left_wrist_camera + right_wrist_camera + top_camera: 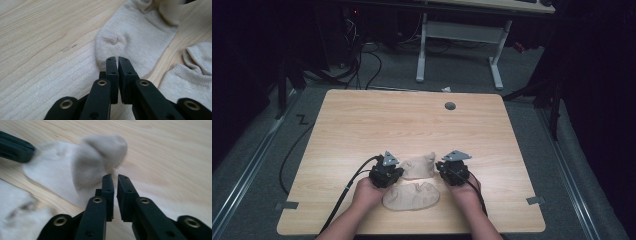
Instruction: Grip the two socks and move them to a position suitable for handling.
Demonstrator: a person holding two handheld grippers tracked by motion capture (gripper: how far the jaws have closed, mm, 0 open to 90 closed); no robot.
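Two beige socks lie near the front edge of a wooden table [362, 125]. The farther sock [418, 166] [135, 37] [82, 167] lies between my grippers; the nearer sock [411, 196] [190, 72] [17, 217] sits just in front of it. My left gripper [399, 172] [117, 58] rests at the farther sock's left end, its jaws drawn almost together over the sock's edge, with no fabric seen between them. My right gripper [440, 168] [114, 176] is at the sock's right end, where the fabric bulges up, blurred. Its jaws are likewise nearly together with only wood showing in the gap.
A grey grommet hole [450, 106] sits near the table's far edge. A cable [343, 196] trails from the left gripper off the front edge. Behind the table stand a white desk frame [459, 45] and floor cables [362, 60]. Wide bare wood lies beyond the socks.
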